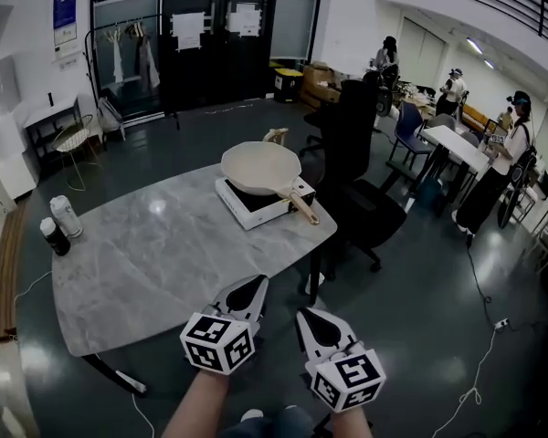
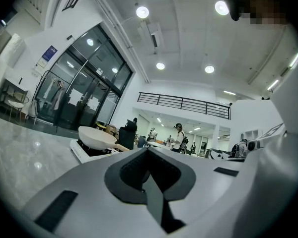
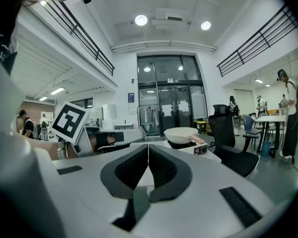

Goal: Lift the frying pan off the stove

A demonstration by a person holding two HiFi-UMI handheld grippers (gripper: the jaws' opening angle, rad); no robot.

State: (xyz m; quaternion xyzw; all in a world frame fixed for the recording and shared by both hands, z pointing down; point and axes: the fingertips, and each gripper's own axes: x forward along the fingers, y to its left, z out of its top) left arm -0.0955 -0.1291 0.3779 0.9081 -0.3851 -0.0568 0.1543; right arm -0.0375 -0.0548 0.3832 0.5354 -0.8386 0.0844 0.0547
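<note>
A cream frying pan [image 1: 261,168] with a wooden handle [image 1: 302,207] rests on a white portable stove [image 1: 260,203] at the far right corner of the grey marble table [image 1: 155,254]. The pan [image 2: 96,137] also shows low and far off in the left gripper view, and the same pan [image 3: 181,134] sits ahead in the right gripper view. Both grippers hover near the table's front edge, well short of the pan. My left gripper [image 1: 253,288] is shut and empty. My right gripper [image 1: 310,318] is likewise shut with nothing in it.
Two cans [image 1: 60,224] stand at the table's left edge. A black office chair [image 1: 361,172] stands right of the table beside the stove. Cables run over the dark floor [image 1: 475,372]. People [image 1: 502,167] and desks fill the back right.
</note>
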